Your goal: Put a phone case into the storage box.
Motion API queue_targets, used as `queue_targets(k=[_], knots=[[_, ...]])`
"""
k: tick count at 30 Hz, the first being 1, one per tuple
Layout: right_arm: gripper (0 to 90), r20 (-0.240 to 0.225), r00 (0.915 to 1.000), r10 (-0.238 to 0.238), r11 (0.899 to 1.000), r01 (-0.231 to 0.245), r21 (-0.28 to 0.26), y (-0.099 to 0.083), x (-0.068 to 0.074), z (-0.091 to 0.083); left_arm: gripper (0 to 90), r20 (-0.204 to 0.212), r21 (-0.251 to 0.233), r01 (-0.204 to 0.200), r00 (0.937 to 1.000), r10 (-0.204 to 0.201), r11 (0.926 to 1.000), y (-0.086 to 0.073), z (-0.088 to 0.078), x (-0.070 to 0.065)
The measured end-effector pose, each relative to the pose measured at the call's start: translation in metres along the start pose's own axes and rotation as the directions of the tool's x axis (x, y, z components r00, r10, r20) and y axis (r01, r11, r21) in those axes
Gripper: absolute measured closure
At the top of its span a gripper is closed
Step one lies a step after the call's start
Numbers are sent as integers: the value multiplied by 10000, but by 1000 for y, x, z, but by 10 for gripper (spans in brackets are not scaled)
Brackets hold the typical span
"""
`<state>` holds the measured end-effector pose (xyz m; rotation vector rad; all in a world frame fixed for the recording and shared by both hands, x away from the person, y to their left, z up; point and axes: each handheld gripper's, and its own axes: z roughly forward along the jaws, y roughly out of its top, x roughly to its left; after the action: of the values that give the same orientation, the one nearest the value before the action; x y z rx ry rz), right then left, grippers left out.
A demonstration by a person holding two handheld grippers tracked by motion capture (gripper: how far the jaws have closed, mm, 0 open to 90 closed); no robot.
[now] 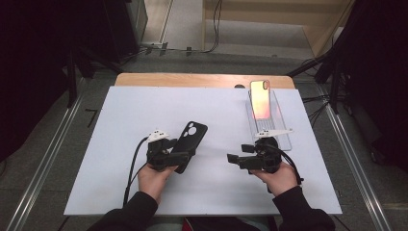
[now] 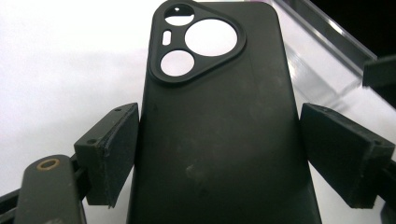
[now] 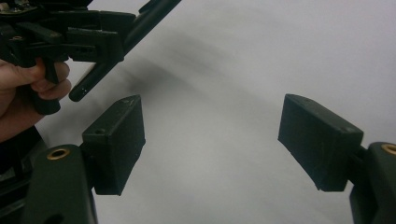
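White sheeting covers the table (image 1: 110, 159). At its seven o'clock, the left gripper (image 1: 185, 156) clamps a black case (image 1: 190, 139) by its long edges, camera cutouts outward, likely ready for fitting. At one o'clock a phone (image 1: 260, 99) leans on a clear stand (image 1: 284, 132); the right gripper (image 1: 234, 159) hangs open, empty.

A black phone case (image 2: 219, 140) has a matt, rubbery-looking skin, lightly scuffed and dusty. The left gripper (image 2: 219, 154) has matt black pads (image 2: 112, 154) that look like dense foam, on dull plastic arms with a brass-coloured insert. The table (image 1: 120, 125) is covered by a smooth, matt white sheet; bare wood shows along its far edge. Near the far right corner, a clear glossy plastic stand (image 1: 281, 130) carries a shiny, reflective phone (image 1: 260, 99).
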<state>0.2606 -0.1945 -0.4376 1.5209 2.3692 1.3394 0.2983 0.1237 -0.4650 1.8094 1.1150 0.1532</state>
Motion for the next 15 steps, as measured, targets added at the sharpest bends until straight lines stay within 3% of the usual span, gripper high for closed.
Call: queue_targets(k=[6, 10, 15], knots=[[209, -346, 9984, 454, 9986, -462, -239, 10, 4, 6, 153, -282, -213, -84, 9996, 78, 9997, -2, 1, -4], [207, -249, 9980, 574, 9975, -584, -402, 15, 5, 10, 153, -257, -232, -249, 9994, 243, 9994, -5, 5, -10], [205, -507, 9961, 717, 9957, -745, -542, 22, 7, 12, 153, -270, -447, -251, 9993, 239, 9987, -8, 7, -15]])
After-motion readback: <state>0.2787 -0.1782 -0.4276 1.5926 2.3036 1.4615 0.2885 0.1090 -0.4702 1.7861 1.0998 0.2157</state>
